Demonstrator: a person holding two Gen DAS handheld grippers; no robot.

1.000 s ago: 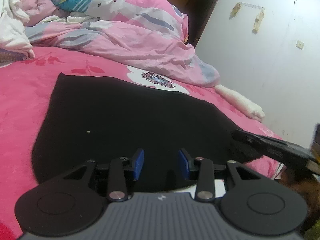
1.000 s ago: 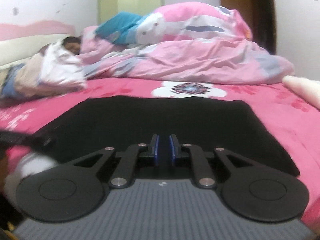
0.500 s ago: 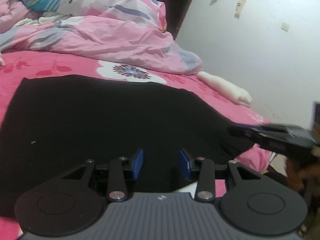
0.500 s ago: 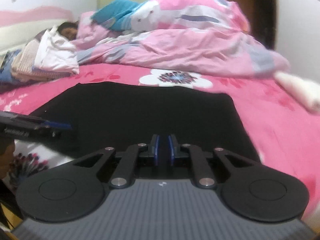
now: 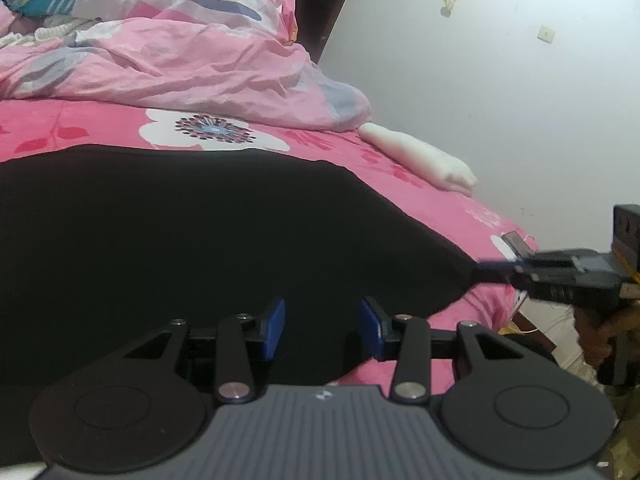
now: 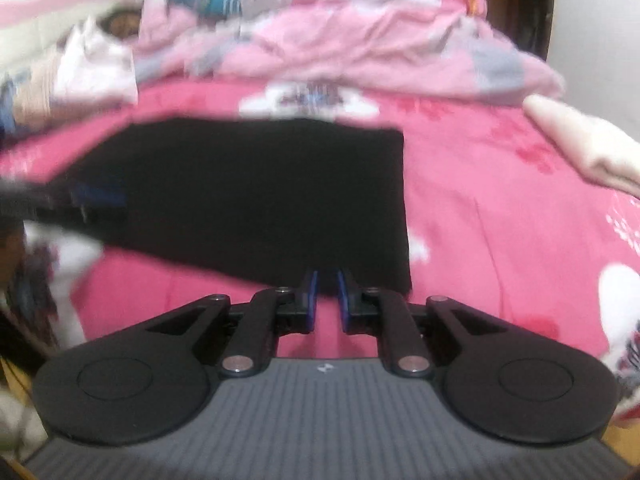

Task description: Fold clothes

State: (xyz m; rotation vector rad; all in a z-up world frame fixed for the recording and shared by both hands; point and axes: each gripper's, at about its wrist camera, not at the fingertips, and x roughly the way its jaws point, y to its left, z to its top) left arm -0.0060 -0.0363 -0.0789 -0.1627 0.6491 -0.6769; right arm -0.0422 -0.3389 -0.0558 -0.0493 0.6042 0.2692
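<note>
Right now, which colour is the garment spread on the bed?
Black; the garment shows best in the left wrist view.

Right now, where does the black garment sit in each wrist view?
Left wrist: black garment fills the left and centre, its right corner reaching toward the other tongs at the right edge.
Right wrist: garment sits centre-left, its near right corner just above the tongs.
Shared landmark: the white flower print just beyond its far edge.

A pink flowered bed point(image 5: 420, 200) is seen ahead of the left hand-held gripper point(image 5: 322, 330). On it are spread a black garment point(image 5: 180, 240), a crumpled pink quilt point(image 5: 180, 64) beyond, and a white roll point(image 5: 420, 160) to the right.
</note>
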